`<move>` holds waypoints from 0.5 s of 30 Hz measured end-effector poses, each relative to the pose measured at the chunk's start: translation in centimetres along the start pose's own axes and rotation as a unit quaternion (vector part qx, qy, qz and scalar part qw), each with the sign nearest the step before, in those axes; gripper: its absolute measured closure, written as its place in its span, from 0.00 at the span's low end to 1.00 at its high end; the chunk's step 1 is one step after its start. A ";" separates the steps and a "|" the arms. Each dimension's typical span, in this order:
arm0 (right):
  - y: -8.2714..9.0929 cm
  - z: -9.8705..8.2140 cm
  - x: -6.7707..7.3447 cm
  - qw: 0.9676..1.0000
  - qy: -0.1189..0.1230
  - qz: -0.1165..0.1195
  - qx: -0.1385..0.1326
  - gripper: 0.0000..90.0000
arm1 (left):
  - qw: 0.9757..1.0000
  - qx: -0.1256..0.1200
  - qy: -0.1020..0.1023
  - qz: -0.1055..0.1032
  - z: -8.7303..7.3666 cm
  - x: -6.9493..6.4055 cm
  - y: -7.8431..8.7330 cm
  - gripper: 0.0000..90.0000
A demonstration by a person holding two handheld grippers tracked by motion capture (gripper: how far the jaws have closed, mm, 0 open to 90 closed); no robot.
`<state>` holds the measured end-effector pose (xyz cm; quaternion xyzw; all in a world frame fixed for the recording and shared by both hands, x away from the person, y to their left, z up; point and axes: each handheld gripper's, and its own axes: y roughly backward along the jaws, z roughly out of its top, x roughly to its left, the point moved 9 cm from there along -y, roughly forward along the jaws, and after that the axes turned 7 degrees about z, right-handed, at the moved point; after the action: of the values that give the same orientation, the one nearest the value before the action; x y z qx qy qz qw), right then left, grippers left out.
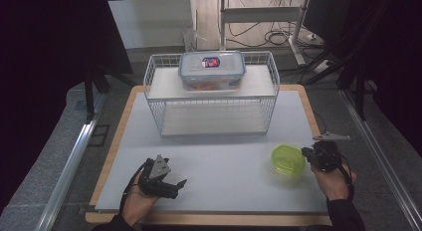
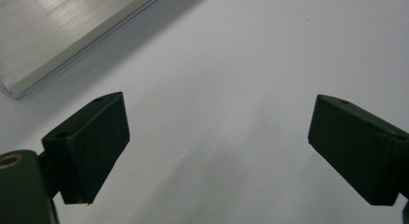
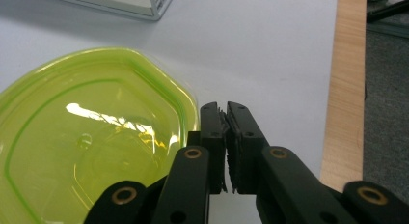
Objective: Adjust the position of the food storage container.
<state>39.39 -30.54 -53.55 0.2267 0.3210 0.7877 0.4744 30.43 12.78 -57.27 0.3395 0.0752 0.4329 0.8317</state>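
A translucent lime-green lid [image 1: 288, 160] is seen on the pale grey desk [image 1: 219, 156], which is edged in light wood. The right tongs [image 3: 225, 113] and left tongs [image 1: 180, 183] are black. The wire rack [image 1: 211, 94] is white. The clear food container [image 1: 212, 69] is rimmed in blue, with a red-and-blue label.

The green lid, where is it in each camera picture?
High view: green lid at lower right, just left of the right gripper.
Left gripper view: not in it.
Right gripper view: green lid at left, beside the shut jaws.
Shared landmark: wire rack.
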 end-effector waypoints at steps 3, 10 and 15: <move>0.5 -0.5 0.0 1.000 -0.004 -0.003 0.001 0.95 | 1.000 0.001 -0.001 0.001 0.0 0.0 0.0 0.08; 1.4 -1.6 0.7 1.000 -0.013 -0.002 0.001 0.99 | 1.000 0.001 -0.005 0.001 0.1 -0.1 0.0 0.08; 1.0 -2.2 1.7 1.000 -0.017 0.013 0.016 1.00 | 1.000 0.001 -0.006 0.000 0.1 -0.2 0.0 0.08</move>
<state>36.55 -29.98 -54.33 0.2519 0.3221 0.7847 0.4659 30.39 12.56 -57.25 0.3429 0.0701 0.4310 0.8317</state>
